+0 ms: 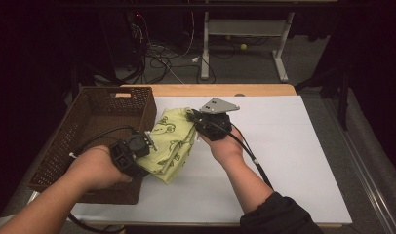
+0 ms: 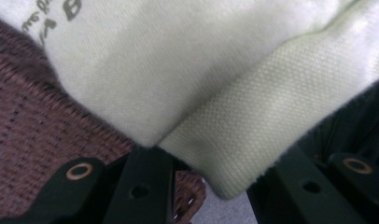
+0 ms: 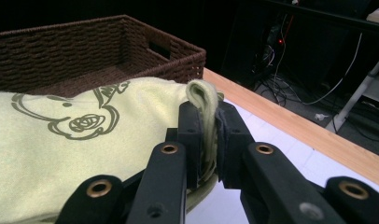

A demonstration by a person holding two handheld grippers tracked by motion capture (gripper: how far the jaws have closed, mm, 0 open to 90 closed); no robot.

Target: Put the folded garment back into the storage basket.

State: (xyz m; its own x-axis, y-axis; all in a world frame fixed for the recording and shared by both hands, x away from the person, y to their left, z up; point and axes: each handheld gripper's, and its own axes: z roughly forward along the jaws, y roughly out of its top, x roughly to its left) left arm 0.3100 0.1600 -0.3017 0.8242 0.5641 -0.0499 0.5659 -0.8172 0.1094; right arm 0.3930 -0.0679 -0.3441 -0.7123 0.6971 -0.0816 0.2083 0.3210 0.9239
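Cataloguing from the high view: one pale yellow-green garment (image 1: 171, 144), soft knit, held just left of the frame's centre, between the wicker basket (image 1: 96, 109) at left and the white table cover (image 1: 284, 161) at right.

Print: olive line drawing of a cartoon figure with a rose-like swirl, clearest at the left of the right gripper view (image 3: 80, 121). Olive lettering sits at the upper left of the left gripper view; only fragments resembling "VA" and "B" show, too cut off to read as a word. No brand tag can be read.

Left gripper (image 1: 137, 151): lower left of centre in the high view, jaws closed on the garment's ribbed hem (image 2: 253, 135), which bunches between them in its own view.

Right gripper (image 1: 198, 119): centre of the high view, grey three-cornered plate on top, jaws pressed together on a folded edge of the cloth (image 3: 204, 100), the fold poking up above the pads.

Basket: dark brown woven, rectangular, cut-out handle in the far wall, left part of the high view; the garment's left side hangs against its right rim.

Table: white cover with a wooden edge (image 1: 210, 90) along the far side. Cables on the floor beyond.
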